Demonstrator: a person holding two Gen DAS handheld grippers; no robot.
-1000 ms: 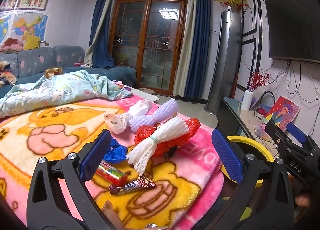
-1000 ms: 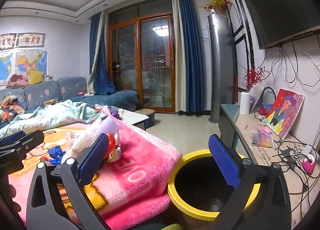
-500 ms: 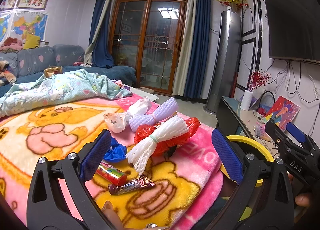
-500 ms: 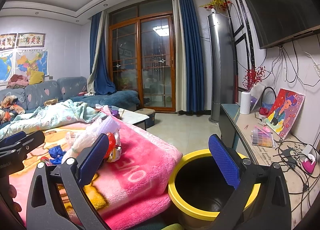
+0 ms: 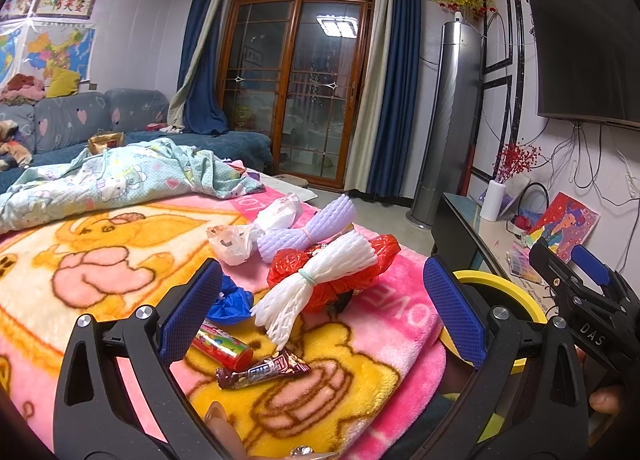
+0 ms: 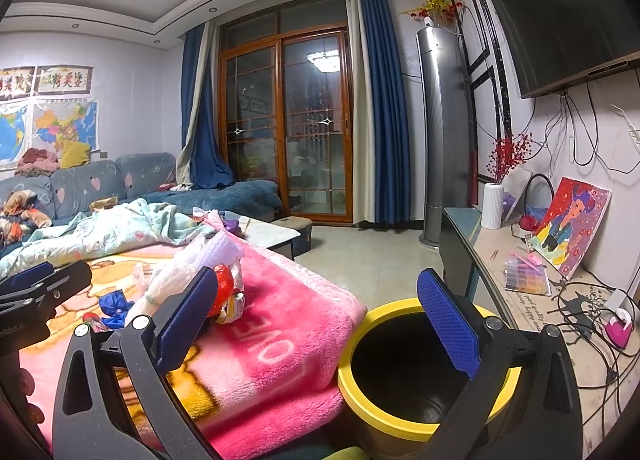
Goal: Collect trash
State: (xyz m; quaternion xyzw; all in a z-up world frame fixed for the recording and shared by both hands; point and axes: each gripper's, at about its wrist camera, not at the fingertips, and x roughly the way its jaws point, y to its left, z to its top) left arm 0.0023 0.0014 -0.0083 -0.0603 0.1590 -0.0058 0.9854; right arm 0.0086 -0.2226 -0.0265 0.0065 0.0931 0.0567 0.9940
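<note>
left gripper [image 5: 320, 316]: its jaws are wide apart and hold nothing. It hangs over the near part of the pink blanket [image 5: 404, 312].
right gripper [image 6: 316, 320]: its jaws are wide apart too, with nothing between them. It hangs over the gap between the blanket edge and the bin.
trash pile: it lies on the blanket, past the left jaws and between their two blue pads in the left view.
white foam net [image 5: 320, 280]: tied in the middle with a band, it lies on top of the red plastic bag [image 5: 376, 264], in the middle of the gap between the left jaws.
purple foam net [image 5: 312, 228]: it lies just behind the red bag, farther away.
clear plastic bag [image 5: 236, 240]: it sits to the left of the purple net, touching it.
blue wrapper [image 5: 232, 304]: crumpled, right beside the left pad of the left gripper.
red candy tube [image 5: 222, 344]: it lies near, partly hidden by the same pad.
brown candy wrapper [image 5: 264, 370]: it is the nearest bit of trash, lying flat just beside the tube.
yellow bin [image 6: 360, 380]: it is open and dark inside. It stands on the floor to the right of the blanket, touching its edge, under the right pad of the right gripper.
</note>
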